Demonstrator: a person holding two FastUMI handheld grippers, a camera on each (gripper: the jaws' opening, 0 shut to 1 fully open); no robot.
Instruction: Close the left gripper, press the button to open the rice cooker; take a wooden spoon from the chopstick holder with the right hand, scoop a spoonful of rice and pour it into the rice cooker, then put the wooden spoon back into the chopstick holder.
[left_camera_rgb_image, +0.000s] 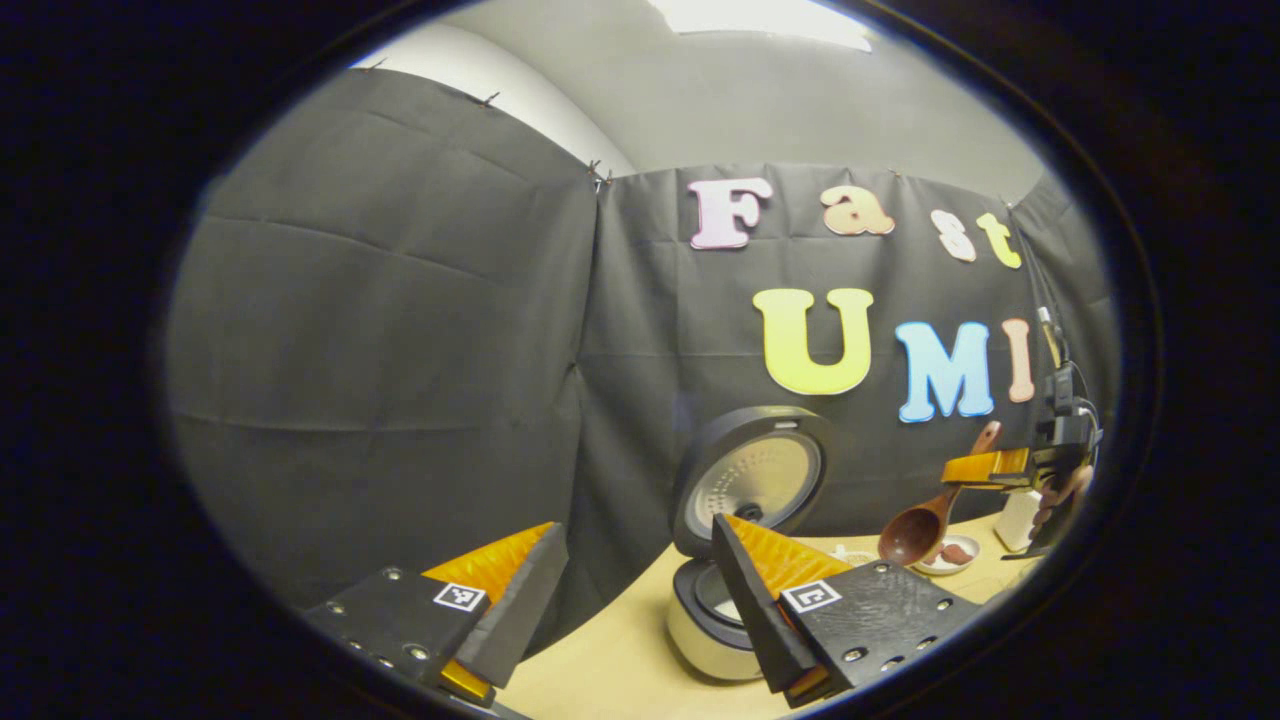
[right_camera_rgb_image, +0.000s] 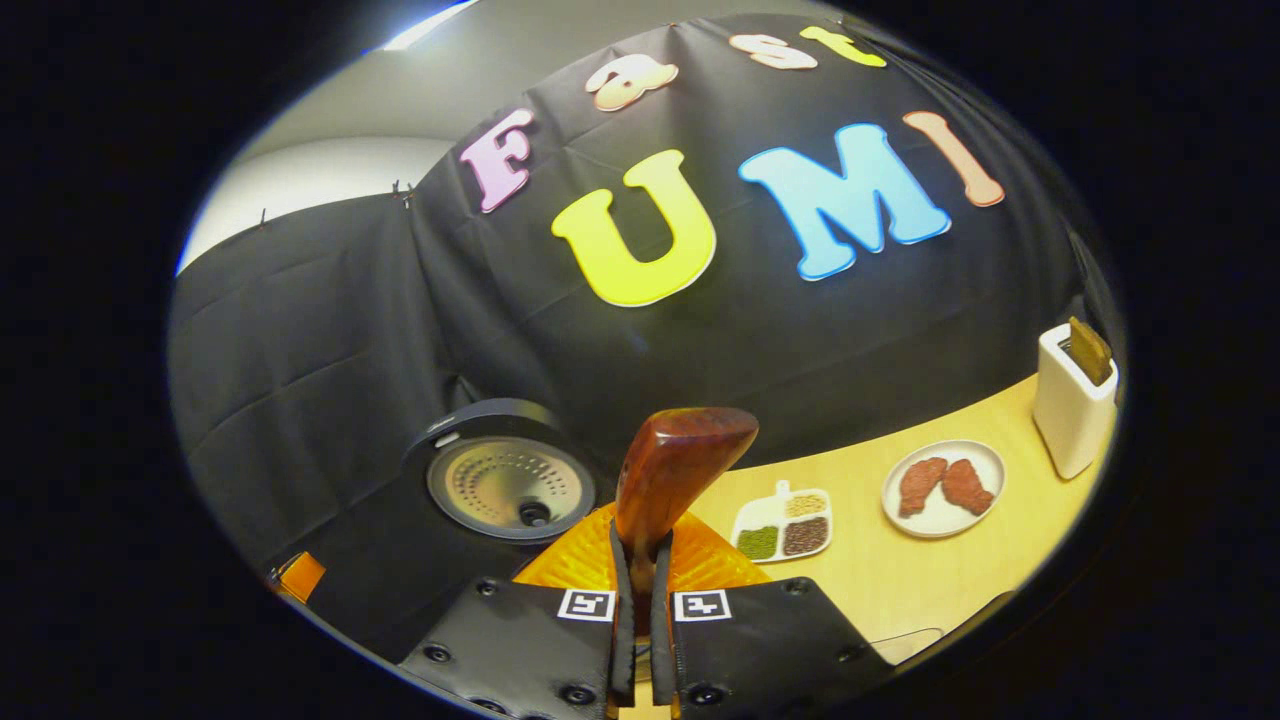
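The rice cooker (left_camera_rgb_image: 705, 630) stands open on the wooden table, its round lid (left_camera_rgb_image: 755, 480) raised behind the pot. My left gripper (left_camera_rgb_image: 635, 610) hangs open just in front of it, nothing between its fingers. To the right, my right gripper (left_camera_rgb_image: 990, 468) holds the wooden spoon (left_camera_rgb_image: 915, 530) in the air, bowl tipped down above the table. In the right gripper view, my right gripper (right_camera_rgb_image: 640, 600) is shut on the wooden spoon's handle (right_camera_rgb_image: 680, 470), with the rice cooker's lid (right_camera_rgb_image: 505, 485) at left. The white chopstick holder (right_camera_rgb_image: 1075, 400) stands at far right.
A divided dish of grains (right_camera_rgb_image: 785, 525) and a white plate with two pieces of meat (right_camera_rgb_image: 940, 485) lie on the table (right_camera_rgb_image: 900, 580) between the cooker and the holder. Black cloth walls close the back and left sides.
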